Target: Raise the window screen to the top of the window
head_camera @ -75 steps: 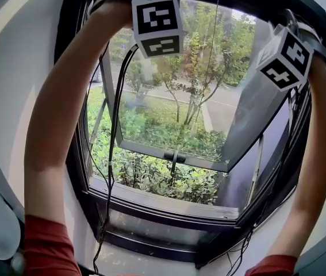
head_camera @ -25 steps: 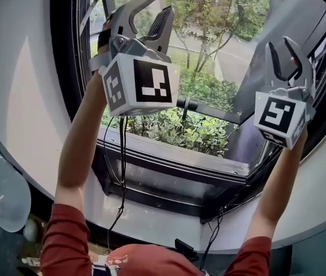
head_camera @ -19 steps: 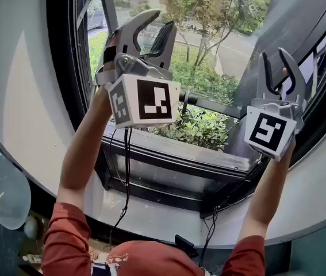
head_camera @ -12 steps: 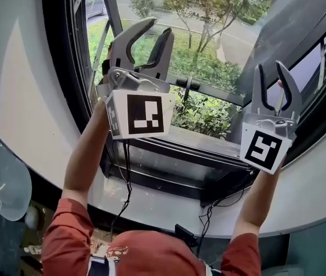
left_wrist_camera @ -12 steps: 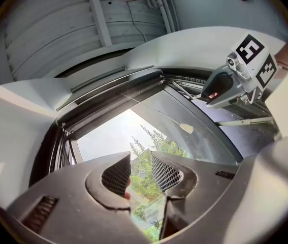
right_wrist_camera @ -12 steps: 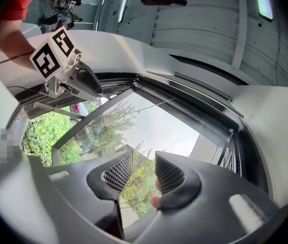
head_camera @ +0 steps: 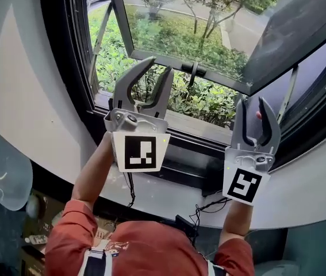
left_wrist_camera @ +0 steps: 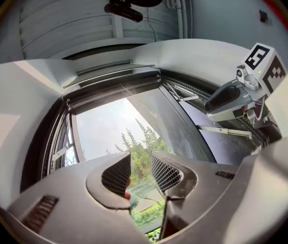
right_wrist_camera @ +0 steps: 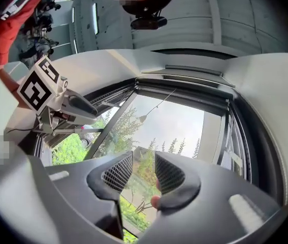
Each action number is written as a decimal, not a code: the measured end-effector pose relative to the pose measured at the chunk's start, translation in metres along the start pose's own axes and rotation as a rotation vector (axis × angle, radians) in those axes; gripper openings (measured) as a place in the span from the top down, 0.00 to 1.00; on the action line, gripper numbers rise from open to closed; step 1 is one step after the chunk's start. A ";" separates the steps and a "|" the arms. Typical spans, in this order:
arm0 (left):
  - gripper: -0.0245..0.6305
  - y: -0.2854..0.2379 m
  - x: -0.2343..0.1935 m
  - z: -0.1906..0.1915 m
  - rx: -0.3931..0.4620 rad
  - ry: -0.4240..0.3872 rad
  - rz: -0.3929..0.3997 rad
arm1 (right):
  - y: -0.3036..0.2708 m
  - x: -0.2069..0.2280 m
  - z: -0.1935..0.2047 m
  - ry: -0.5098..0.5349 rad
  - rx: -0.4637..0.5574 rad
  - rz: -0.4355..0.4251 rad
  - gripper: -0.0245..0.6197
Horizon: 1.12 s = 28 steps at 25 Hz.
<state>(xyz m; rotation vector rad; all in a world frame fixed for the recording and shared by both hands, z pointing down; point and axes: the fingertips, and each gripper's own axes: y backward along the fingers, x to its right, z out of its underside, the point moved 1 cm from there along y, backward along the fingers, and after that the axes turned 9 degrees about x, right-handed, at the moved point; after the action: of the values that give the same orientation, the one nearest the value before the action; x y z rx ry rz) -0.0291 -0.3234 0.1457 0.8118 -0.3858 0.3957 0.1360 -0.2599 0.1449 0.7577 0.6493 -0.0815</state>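
Note:
The window screen's dark bar [left_wrist_camera: 114, 81] sits along the top of the window frame, and it shows in the right gripper view too as the bar [right_wrist_camera: 187, 89], with a thin pull cord [right_wrist_camera: 156, 104] hanging below it. My left gripper [head_camera: 158, 68] stands open in front of the lower window frame [head_camera: 200, 145], holding nothing. Off to its right, my right gripper [head_camera: 250, 102] is open too, level with the frame's right end. In their own views, both the left gripper [left_wrist_camera: 140, 157] and the right gripper [right_wrist_camera: 144, 159] point up at the glass with only air between the pads.
The glass sash [head_camera: 180, 30] is pushed outward, its handle [head_camera: 192, 69] at the lower edge, with green shrubs behind. White curved wall panels [head_camera: 19, 79] flank the opening. Black cables [head_camera: 206, 207] hang below the sill. A dark grey pane [head_camera: 292, 30] fills the right side.
Both grippers have come down from near the window's top to the level of its lower frame, rolling as they sank. The jaws stayed open and empty.

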 end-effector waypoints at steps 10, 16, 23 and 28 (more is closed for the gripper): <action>0.77 0.070 0.039 0.058 -0.145 0.225 -0.013 | 0.061 -0.042 0.042 -0.195 -0.113 0.012 0.74; 0.77 0.115 0.070 0.095 -0.248 0.325 -0.011 | 0.101 -0.075 0.077 -0.311 -0.226 0.000 0.74; 0.77 0.159 0.101 0.113 -0.272 0.346 0.054 | 0.154 -0.122 0.112 -0.494 -0.367 -0.027 0.74; 0.77 0.193 0.115 0.128 -0.340 0.450 0.034 | 0.183 -0.143 0.126 -0.590 -0.434 -0.053 0.74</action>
<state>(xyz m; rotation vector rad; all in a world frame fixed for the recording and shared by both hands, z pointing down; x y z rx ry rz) -0.0459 -0.2781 0.3997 0.3686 -0.0416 0.5140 0.1401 -0.2316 0.4081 0.2686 0.1110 -0.1964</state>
